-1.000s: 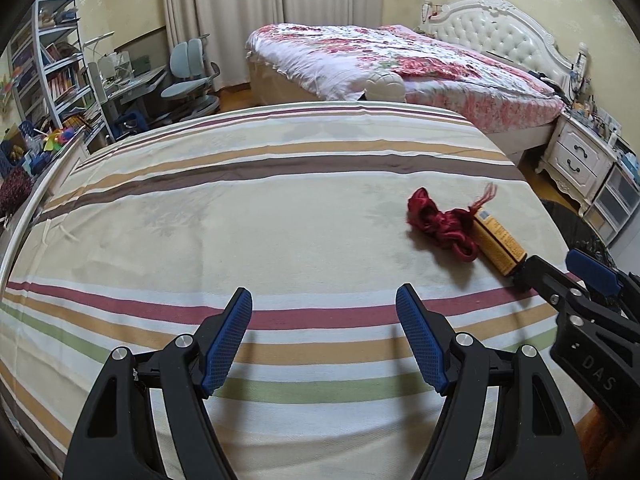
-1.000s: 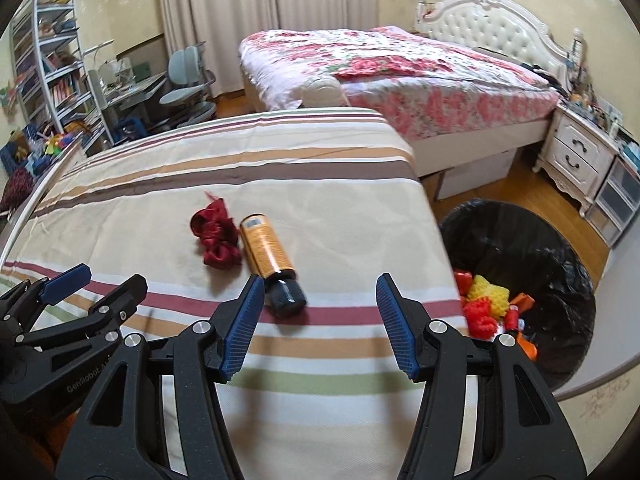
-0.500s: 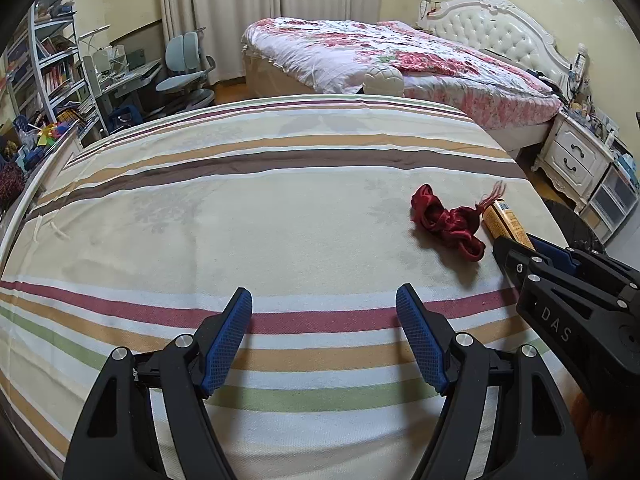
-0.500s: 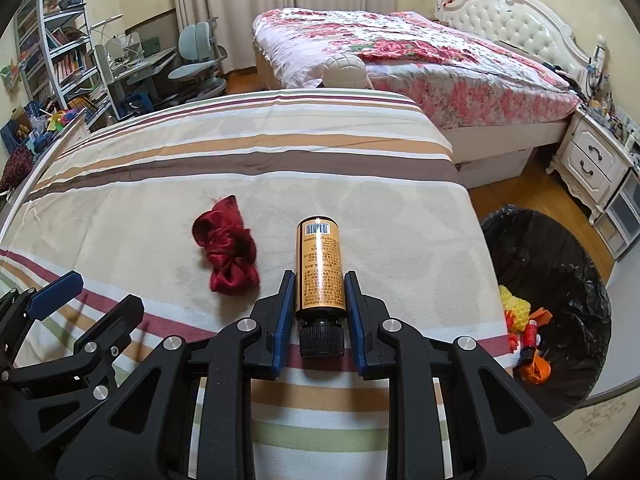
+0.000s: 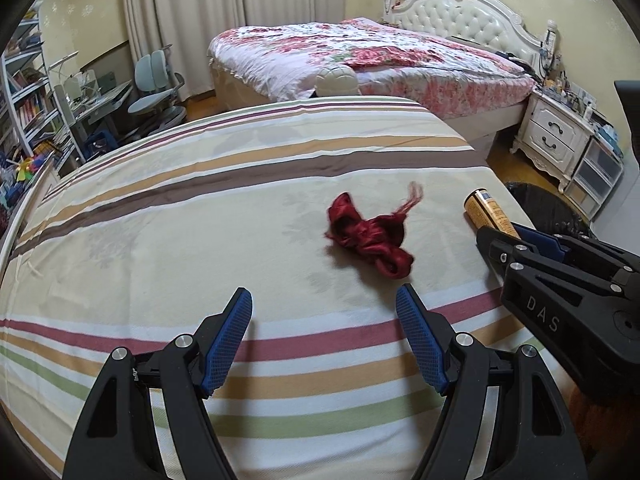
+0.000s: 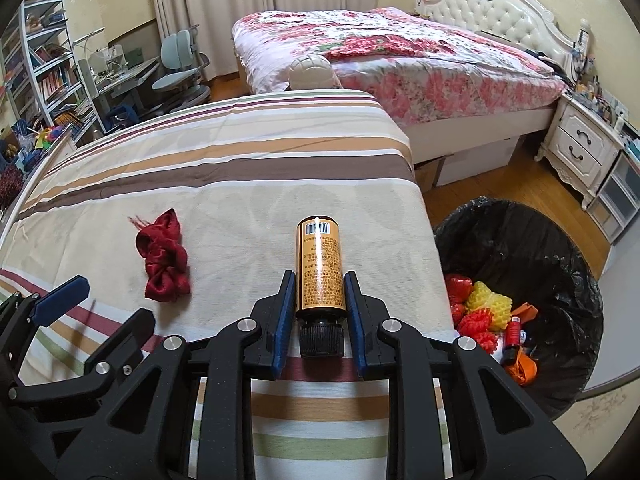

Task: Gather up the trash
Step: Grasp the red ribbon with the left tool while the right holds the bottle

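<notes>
My right gripper [image 6: 319,284] is shut on an orange bottle [image 6: 319,264] with a black cap, held just above the striped bedspread [image 6: 224,184] near its right edge. The bottle also shows in the left wrist view [image 5: 486,211], with the right gripper [image 5: 516,236] around it. A crumpled red cloth [image 5: 370,236] lies on the bedspread ahead of my left gripper [image 5: 324,312], which is open and empty. The cloth lies left of the bottle in the right wrist view [image 6: 164,258]. A black-lined trash bin [image 6: 520,280] with colourful trash stands on the floor at right.
A floral bed [image 6: 400,52] with a white headboard stands beyond. A white nightstand [image 6: 580,148] is at the far right. A desk, chair [image 6: 180,68] and bookshelf [image 6: 44,68] are at the far left. My left gripper [image 6: 60,300] shows at lower left.
My right gripper closed on the orange bottle and has lifted it slightly, drawing it right toward the bed edge. My left gripper moved closer to the red cloth and stayed open.
</notes>
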`<action>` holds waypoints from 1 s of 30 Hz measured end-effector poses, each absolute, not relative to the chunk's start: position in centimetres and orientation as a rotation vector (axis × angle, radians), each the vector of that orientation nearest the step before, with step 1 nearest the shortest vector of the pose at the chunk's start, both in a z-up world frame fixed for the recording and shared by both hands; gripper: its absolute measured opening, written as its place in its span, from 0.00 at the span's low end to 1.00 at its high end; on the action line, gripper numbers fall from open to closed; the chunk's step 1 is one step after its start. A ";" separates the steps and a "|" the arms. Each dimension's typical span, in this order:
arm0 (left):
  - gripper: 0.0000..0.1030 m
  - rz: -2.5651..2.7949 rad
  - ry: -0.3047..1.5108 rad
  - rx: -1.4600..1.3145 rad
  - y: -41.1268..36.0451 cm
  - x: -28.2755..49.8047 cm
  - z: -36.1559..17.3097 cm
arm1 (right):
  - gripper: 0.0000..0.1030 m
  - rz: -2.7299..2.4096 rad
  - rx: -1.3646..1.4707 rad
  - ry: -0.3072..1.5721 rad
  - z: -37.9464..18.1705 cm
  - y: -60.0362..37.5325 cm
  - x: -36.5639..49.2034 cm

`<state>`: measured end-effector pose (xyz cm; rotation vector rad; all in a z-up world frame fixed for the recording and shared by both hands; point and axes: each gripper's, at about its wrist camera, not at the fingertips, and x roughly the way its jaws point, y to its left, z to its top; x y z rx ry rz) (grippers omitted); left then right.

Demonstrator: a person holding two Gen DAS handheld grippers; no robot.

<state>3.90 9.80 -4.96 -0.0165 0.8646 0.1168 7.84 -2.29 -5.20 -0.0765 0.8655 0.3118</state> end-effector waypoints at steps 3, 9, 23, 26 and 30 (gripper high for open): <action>0.70 0.112 0.866 -0.016 9.4 4.8 -5.0 | 0.23 0.313 -0.068 0.866 -5.2 -2.9 8.0; 0.72 0.113 0.875 -0.058 9.6 5.9 -5.0 | 0.23 0.313 -0.059 0.867 -5.3 -3.6 8.1; 0.72 0.142 0.884 -0.090 10.1 8.4 -4.8 | 0.23 0.297 -0.056 0.868 -5.3 -4.1 8.9; 0.65 0.143 0.879 -0.091 10.3 8.7 -4.8 | 0.23 0.297 -0.056 0.867 -5.3 -4.1 8.9; 0.50 0.120 0.896 -0.103 10.8 9.0 -5.1 | 0.23 0.297 -0.056 0.867 -5.3 -4.1 8.8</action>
